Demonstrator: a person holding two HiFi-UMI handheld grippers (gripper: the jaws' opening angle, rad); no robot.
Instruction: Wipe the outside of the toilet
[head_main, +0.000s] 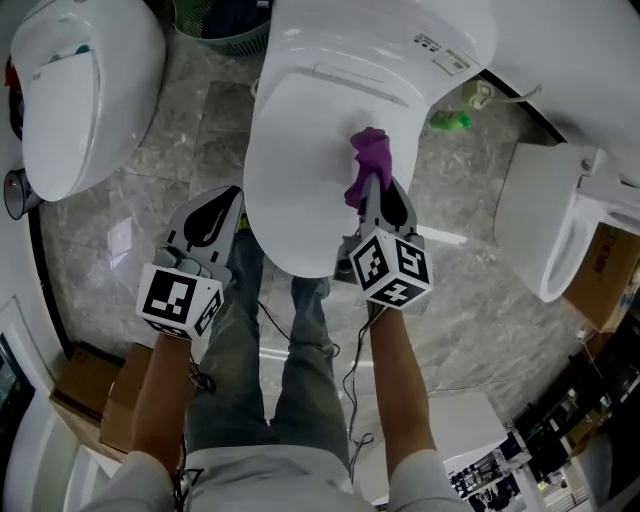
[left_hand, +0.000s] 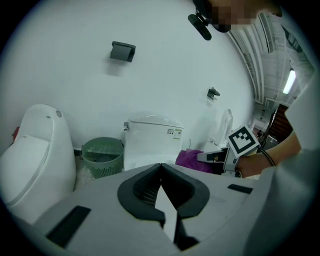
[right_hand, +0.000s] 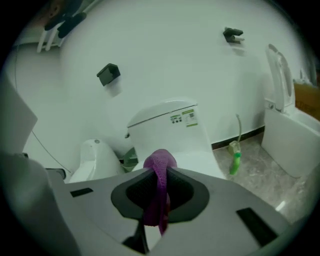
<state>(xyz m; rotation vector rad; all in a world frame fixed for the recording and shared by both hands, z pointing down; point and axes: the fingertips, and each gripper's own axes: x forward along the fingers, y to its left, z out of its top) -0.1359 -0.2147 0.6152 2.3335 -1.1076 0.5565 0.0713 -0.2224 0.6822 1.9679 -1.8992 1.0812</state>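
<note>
Grey marble floor surrounds the white toilet at upper centre; your right gripper is clamped on the purple cloth over the closed lid; your left gripper, lower left, has its jaws together, empty, beside the bowl.

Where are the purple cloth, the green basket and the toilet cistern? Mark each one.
purple cloth (head_main: 368, 158): head view, on its bunched top end.
green basket (left_hand: 102, 164): left gripper view, on its slatted front wall.
toilet cistern (right_hand: 167, 129): right gripper view, on its white front face.
</note>
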